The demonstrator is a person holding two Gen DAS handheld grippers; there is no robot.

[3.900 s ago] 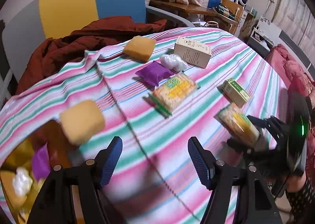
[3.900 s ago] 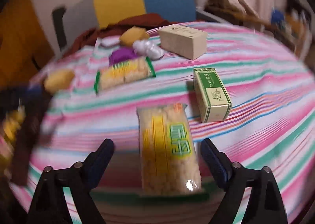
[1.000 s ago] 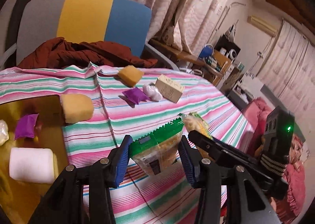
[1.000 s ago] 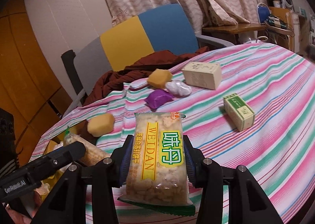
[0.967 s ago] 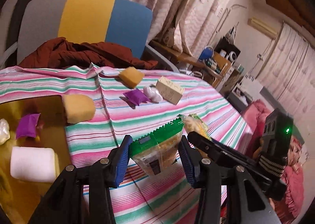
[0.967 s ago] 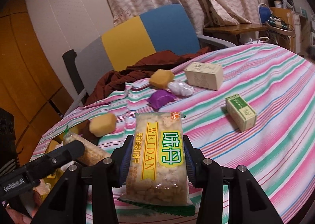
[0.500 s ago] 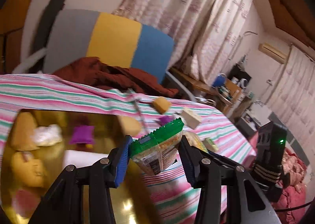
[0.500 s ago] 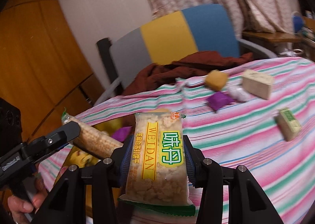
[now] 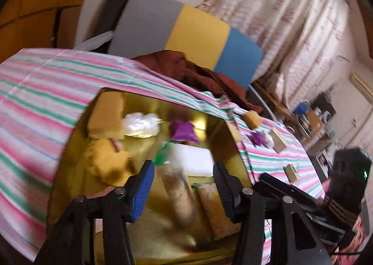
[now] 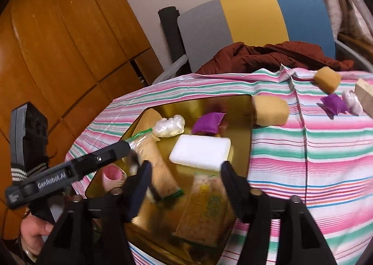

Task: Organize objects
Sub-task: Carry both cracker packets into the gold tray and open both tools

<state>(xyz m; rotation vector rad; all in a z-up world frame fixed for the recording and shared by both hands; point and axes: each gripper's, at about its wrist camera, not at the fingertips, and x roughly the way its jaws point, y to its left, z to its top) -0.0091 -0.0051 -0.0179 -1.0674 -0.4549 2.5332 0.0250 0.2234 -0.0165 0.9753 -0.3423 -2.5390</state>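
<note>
**Both cracker packs just dropped into the gold tray — loose landing, though**

Half a second ago each gripper was clamped on a cracker pack up above the table. Now both sets of jaws are spread wide with nothing in them, and the packs are down in the gold tray point(image 10: 247, 99).

Closest in, the right gripper point(image 10: 184, 185) hangs over the yellow-label pack point(image 10: 205, 209), which lies near the tray's front edge. That's my worry: it's close to the rim, so a nudge from the jaws pulling away could tip it out onto the striped cloth point(image 10: 326, 148).

The left gripper point(image 9: 183, 187) is over the green-ended pack point(image 10: 158, 164). That one looks propped at a slant rather than flat, but it's blurry in the left view, so it may still be falling or sliding. If it settles badly it could lean on the pink roll point(image 10: 114, 177) or the white block point(image 10: 200, 152).

Further back the tray holds a clear-wrapped lump point(image 10: 169, 126) and a purple packet point(image 10: 208, 122), so it's getting crowded.

Beyond that, out on the cloth: a yellow sponge point(image 10: 270, 113) right at the tray's corner, another purple packet point(image 10: 334, 104), an orange block point(image 10: 327, 79) and a beige box point(image 10: 364, 94). Piling those onto slanted packs could mean spills.
</note>
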